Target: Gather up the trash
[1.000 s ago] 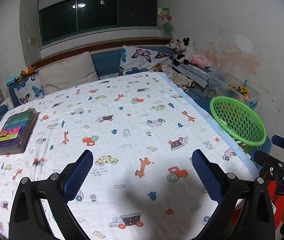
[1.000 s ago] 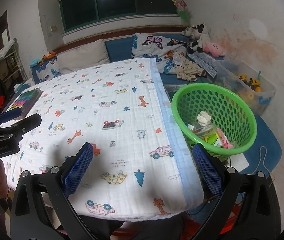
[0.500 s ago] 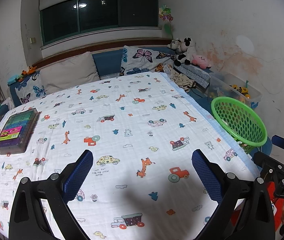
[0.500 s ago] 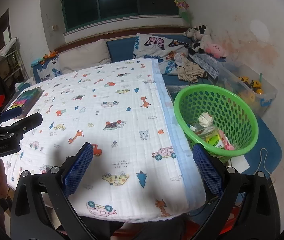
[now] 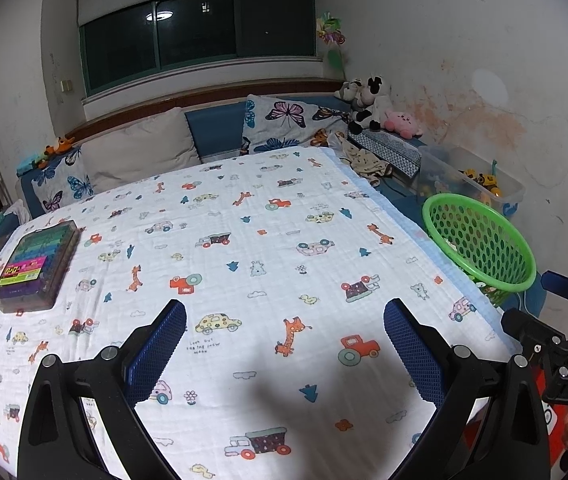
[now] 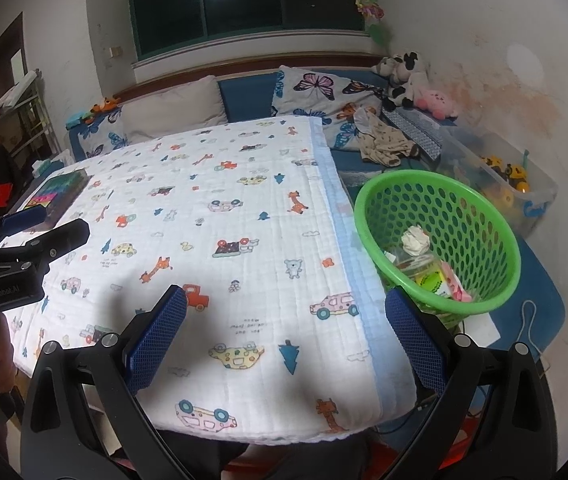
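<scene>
Now both the left claw (image 5: 284, 344) and the right claw (image 6: 286, 342) hover spread wide with nothing between their blue pads, above the bench covered by a cartoon-print cloth (image 6: 243, 208). Crumpled paper (image 6: 415, 240) and wrappers (image 6: 442, 282) lie inside the green basket (image 6: 368, 216), just beside the right edge of the bench.

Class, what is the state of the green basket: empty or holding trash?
Holding trash: the green basket contains a crumpled paper ball and wrappers.
</scene>
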A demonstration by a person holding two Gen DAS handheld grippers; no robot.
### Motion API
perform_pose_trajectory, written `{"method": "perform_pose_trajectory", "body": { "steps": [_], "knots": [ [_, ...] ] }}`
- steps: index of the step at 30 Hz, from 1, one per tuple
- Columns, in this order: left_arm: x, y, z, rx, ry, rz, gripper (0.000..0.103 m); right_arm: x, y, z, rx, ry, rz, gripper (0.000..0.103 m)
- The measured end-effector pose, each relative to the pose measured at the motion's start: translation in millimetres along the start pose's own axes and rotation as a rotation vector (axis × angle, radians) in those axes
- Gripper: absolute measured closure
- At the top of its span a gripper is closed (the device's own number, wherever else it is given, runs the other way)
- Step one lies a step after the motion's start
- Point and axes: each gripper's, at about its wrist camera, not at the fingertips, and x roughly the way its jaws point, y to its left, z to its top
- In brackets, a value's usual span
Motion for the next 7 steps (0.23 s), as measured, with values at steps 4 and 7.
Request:
{"method": "perform_pose_trajectory", "body": {
  "steps": [4,7],
  "knots": [
    [1.1,0.7,1.0,-0.009,0.005,0.000,0.007,1.4,2.2,0.2,-0.006,0.002,0.004,0.004],
    [1.1,1.0,0.9,-0.009,0.006,0.001,0.007,2.3,2.8,-0.4,-0.007,0.003,0.005,0.004]
  ]
}}
